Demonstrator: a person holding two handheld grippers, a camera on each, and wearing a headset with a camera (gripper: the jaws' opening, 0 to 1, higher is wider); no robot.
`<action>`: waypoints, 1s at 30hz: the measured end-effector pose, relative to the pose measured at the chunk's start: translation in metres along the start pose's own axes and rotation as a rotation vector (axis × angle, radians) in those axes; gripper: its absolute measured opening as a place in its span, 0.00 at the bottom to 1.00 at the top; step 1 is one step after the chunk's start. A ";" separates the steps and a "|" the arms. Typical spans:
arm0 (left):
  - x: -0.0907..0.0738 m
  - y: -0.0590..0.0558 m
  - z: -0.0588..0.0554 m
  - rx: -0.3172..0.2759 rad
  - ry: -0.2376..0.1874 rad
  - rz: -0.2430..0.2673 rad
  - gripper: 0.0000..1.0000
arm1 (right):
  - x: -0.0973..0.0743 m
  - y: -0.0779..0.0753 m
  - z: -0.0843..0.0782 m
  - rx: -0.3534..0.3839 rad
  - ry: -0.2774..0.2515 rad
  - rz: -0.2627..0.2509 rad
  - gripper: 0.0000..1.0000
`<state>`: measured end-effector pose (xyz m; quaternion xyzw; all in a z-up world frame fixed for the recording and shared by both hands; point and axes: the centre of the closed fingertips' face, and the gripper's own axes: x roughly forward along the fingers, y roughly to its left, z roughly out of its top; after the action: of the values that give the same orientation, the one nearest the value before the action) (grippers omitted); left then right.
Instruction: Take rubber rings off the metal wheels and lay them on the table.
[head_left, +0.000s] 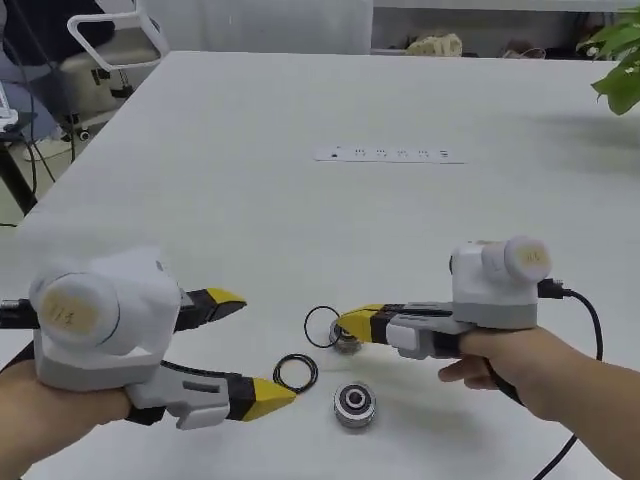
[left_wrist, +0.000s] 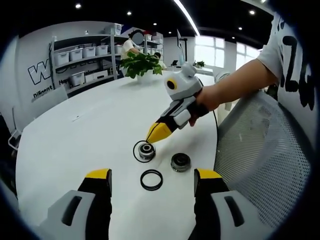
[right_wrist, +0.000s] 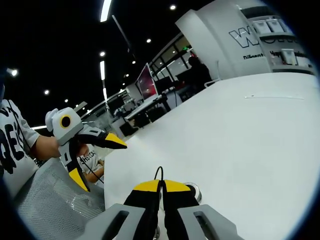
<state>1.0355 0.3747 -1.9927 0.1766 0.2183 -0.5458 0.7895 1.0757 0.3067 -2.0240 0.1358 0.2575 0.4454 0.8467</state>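
Observation:
My right gripper is shut on the edge of a thin black rubber ring. The ring loops loosely round a small metal wheel on the white table. From the left gripper view, that ring circles the wheel under the right gripper. My left gripper is open above the table, its jaws on either side of a loose ring lying flat. A second wheel with a dark band stands nearer me. The right gripper view has the ring rising between shut jaws.
A white power strip lies mid-table. A plant is at the far right corner and a chair at the far left. The right gripper's cable trails toward me. A mesh chair stands behind.

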 end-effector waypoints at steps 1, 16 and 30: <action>-0.001 0.000 0.000 -0.004 -0.002 0.001 0.65 | 0.000 0.001 0.000 0.000 0.000 0.001 0.00; -0.011 0.000 -0.002 -0.008 0.000 0.022 0.66 | 0.012 0.020 -0.010 -0.018 0.040 0.052 0.00; -0.016 0.001 -0.008 -0.024 0.007 0.028 0.66 | 0.022 0.031 -0.029 -0.030 0.099 0.083 0.00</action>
<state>1.0302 0.3916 -1.9910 0.1718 0.2251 -0.5316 0.7983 1.0489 0.3424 -2.0411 0.1114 0.2866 0.4903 0.8155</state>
